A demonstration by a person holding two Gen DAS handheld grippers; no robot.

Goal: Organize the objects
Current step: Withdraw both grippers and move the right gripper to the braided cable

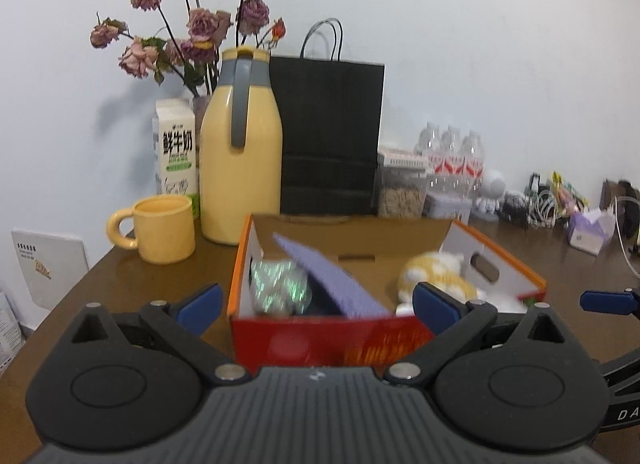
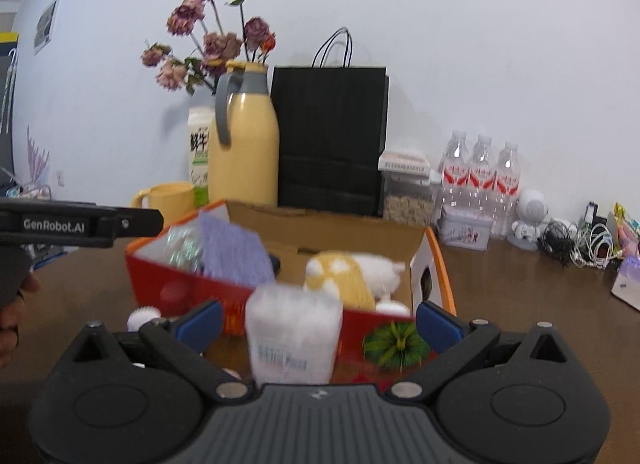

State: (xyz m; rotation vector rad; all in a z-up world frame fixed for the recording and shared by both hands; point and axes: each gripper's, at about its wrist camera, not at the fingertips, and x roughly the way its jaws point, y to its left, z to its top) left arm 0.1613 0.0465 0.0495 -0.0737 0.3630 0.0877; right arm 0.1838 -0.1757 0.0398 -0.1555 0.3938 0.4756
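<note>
White swabs tub stands before the box, between the right gripper's spread fingers — close squarely on its sides, lift clear of the rim; left gripper spread, empty.

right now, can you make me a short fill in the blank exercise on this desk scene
1. The yellow-and-white plush toy lies inside the red-and-orange cardboard ____.
2. The black paper bag stands against the wall, directly to the right of the yellow ____.
3. Three clear plastic water ____ with red labels stand side by side near the wall.
4. The yellow ceramic mug stands on the brown wooden table, its handle pointing ____.

Missing words: box; jug; bottles; left
</note>
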